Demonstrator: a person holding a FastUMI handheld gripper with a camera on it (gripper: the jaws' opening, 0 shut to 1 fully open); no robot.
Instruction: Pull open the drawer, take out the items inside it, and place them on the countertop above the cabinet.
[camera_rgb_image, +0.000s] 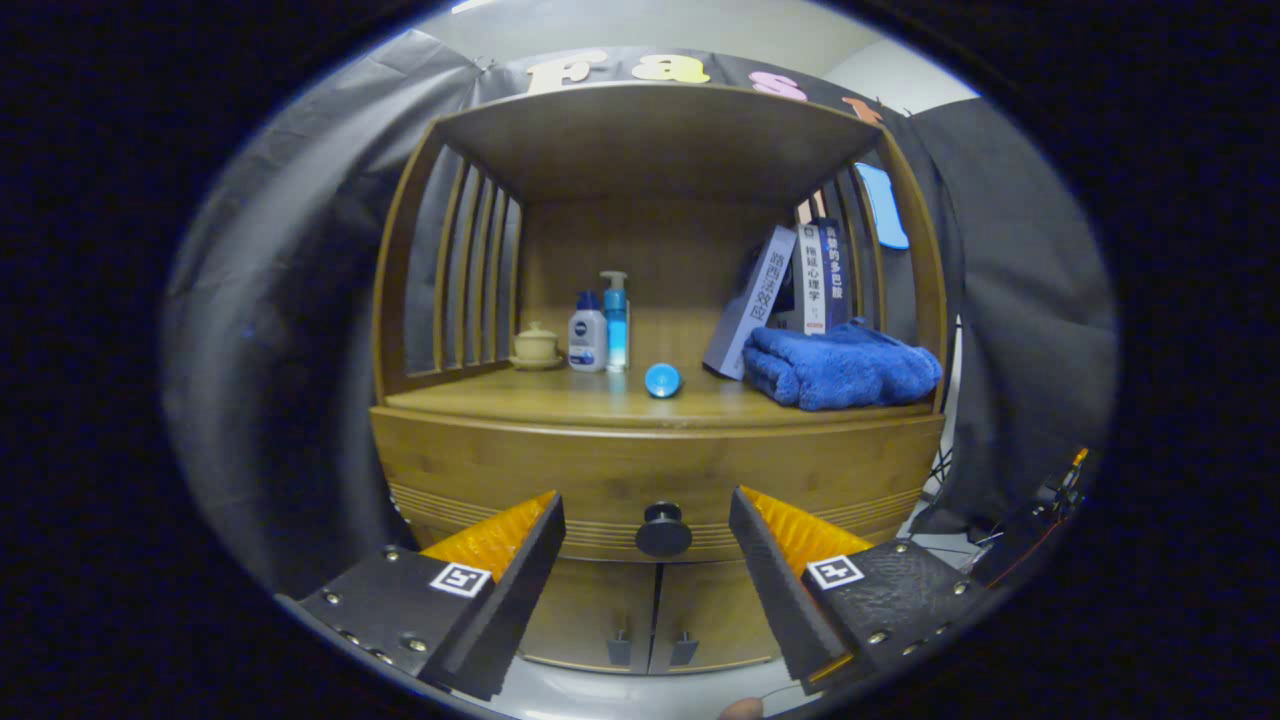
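The closed wooden drawer (655, 480) with its round black knob (663, 530) sits below the countertop (560, 400), the knob centred between the level gripper's (647, 520) wide-spread, empty fingers.

Drawer (655, 480) closed, contents hidden; books (790, 290) partly hidden behind towel (840, 365).
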